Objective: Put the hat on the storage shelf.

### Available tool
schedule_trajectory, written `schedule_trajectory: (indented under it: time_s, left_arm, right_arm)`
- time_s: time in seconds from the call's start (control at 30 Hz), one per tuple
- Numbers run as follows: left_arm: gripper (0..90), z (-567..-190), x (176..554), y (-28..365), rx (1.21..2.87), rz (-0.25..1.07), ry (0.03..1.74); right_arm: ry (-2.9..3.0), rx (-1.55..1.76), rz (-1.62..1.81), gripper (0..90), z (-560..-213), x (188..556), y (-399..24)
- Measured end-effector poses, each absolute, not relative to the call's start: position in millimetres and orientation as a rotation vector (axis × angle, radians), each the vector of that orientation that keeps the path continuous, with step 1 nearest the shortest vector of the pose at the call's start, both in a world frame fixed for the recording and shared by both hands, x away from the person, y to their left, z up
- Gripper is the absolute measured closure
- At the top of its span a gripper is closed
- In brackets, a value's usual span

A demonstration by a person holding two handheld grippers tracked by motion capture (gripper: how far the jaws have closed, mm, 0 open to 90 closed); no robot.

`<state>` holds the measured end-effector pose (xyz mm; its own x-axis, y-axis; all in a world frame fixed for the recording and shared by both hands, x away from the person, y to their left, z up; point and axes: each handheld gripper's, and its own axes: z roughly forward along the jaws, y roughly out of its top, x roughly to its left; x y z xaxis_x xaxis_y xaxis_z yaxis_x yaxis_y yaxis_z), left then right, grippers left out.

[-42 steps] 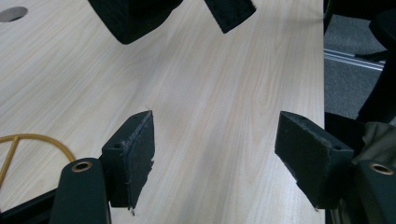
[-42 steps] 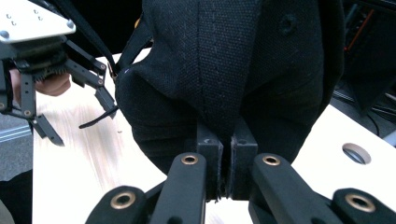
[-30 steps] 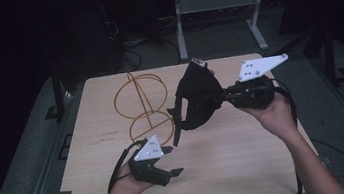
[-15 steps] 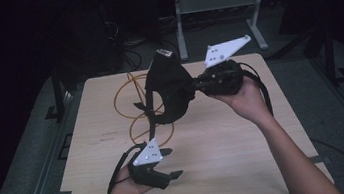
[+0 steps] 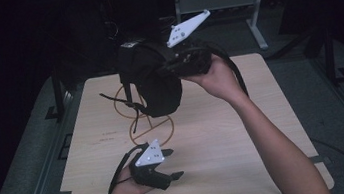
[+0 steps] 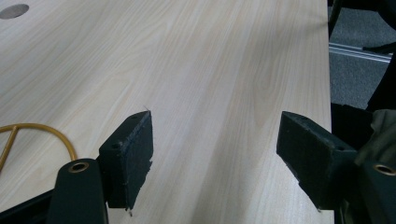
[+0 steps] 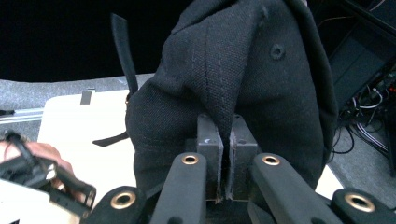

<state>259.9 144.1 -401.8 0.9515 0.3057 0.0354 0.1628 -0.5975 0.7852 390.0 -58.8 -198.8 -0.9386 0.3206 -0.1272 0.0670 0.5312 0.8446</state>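
High view shows one black cap [image 5: 150, 79], one tan wire hanger [image 5: 148, 123], two grippers and one light wooden table [image 5: 250, 167]. One right gripper [image 5: 169, 69] sits in the upper middle of the frame, held by the person's right hand [image 5: 218, 78], and it lifts the cap clear above the far part of the table. One left gripper [image 5: 171, 163] lies low in the lower middle of the frame, resting in the left hand [image 5: 126, 188] near the table's near edge.

Right gripper view shows its jaws pressed together on a fold of the cap's black cloth [image 7: 233, 79], with a strap [image 7: 122, 46] hanging at the upper left of the frame. Left gripper view shows its two pads [image 6: 133, 156] standing wide apart over bare wood, nothing between them, and a curve of the hanger [image 6: 44, 133] at the lower left.

Compared with the frame a second earlier, the cap and right gripper have shifted from the right of centre toward the left and higher in the frame. The left gripper keeps its place, and the hanger lies unchanged on the table.
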Motion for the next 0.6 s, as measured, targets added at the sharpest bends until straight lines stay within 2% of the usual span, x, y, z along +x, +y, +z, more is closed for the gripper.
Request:
schedule_trajectory:
  time_s: [0.3, 0.6]
  left_arm:
    - [26.7, -404, 261, 143, 2.219, 0.205, 0.33]
    - [26.2, -405, 261, 139, 2.222, 0.202, 0.32]
  right_arm:
    - [2.547, 0.32, 1.327, 85.9, -193, 410, -22]
    - [2.563, 0.377, 1.379, 84.2, -207, 435, 7]
